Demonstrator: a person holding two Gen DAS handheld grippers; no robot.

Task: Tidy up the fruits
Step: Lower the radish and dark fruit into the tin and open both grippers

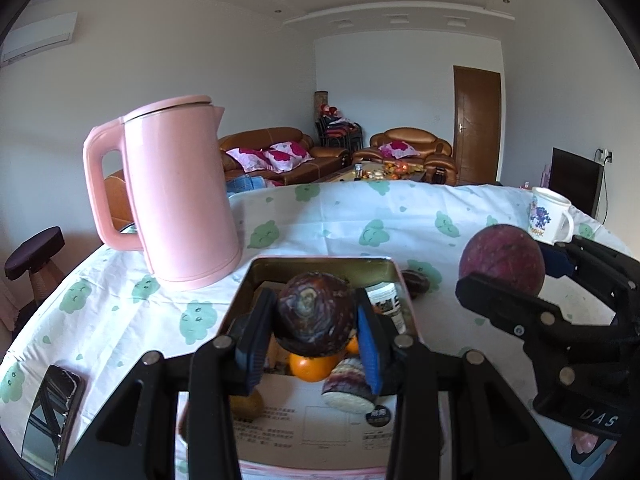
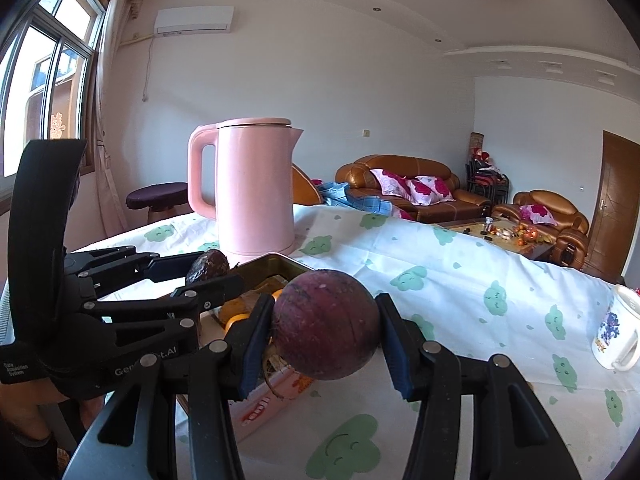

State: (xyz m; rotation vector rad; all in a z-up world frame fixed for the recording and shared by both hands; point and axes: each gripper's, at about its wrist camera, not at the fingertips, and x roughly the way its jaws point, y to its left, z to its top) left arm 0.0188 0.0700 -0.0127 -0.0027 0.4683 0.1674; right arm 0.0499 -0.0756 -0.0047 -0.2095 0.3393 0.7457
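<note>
Here each hand-held gripper clamps a purple fruit: left (image 1: 316,316) above the tin (image 1: 320,266), right (image 2: 326,326) beyond its rim.

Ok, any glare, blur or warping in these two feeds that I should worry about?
Left wrist view: strong fisheye bending of the table edge, glare on the phone, held fruit sharp. Right wrist view: bright window washes out its corner, round fruit in focus.

White walls, brown leather sofas (image 2: 404,184), wood door (image 1: 478,124), bright window (image 2: 48,68).
</note>
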